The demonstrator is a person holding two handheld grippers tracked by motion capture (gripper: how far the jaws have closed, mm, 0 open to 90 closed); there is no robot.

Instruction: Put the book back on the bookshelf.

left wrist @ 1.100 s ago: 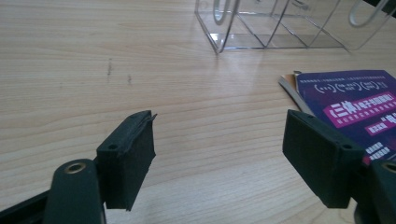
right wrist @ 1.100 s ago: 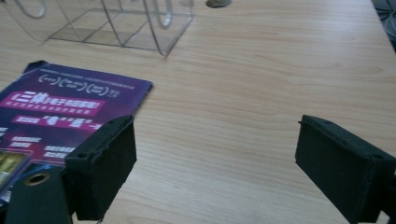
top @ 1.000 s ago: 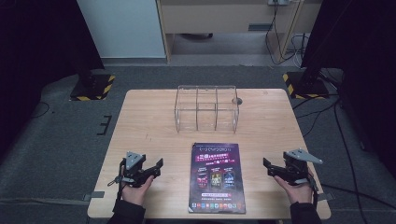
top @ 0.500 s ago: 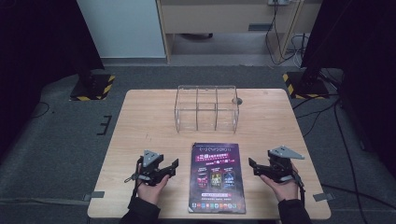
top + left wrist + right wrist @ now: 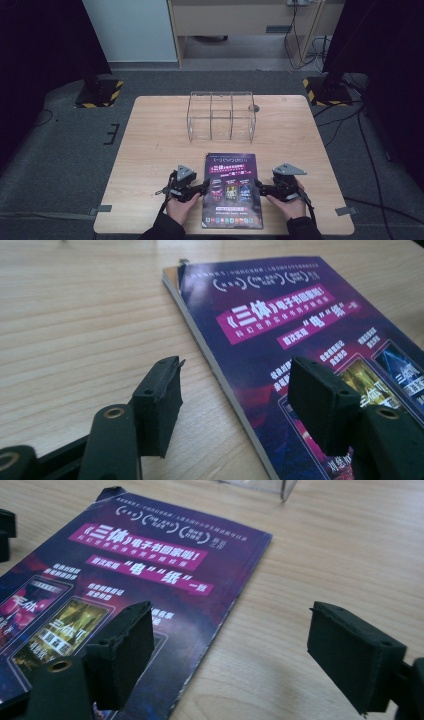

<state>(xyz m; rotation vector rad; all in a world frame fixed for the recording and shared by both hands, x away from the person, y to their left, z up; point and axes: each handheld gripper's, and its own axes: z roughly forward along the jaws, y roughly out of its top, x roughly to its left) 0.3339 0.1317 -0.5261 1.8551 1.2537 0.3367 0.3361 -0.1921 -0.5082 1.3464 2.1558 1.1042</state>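
Two tongs, left tongs [image 5: 204,186] and right tongs [image 5: 260,186], released, straddling opposite booklet [image 5: 232,189] edges.

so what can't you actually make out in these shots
- Magazine small print: too small in the high view, blurred in both gripper views.
- Magazine's near end: cut off by the bottom edge in both gripper views.
- Clear organizer: its contents can't be told through the glare, high view.

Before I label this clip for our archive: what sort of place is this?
Probably a lab recording station: a bare wooden table on grey carpet, hazard-striped stand bases, and trailing floor cables.
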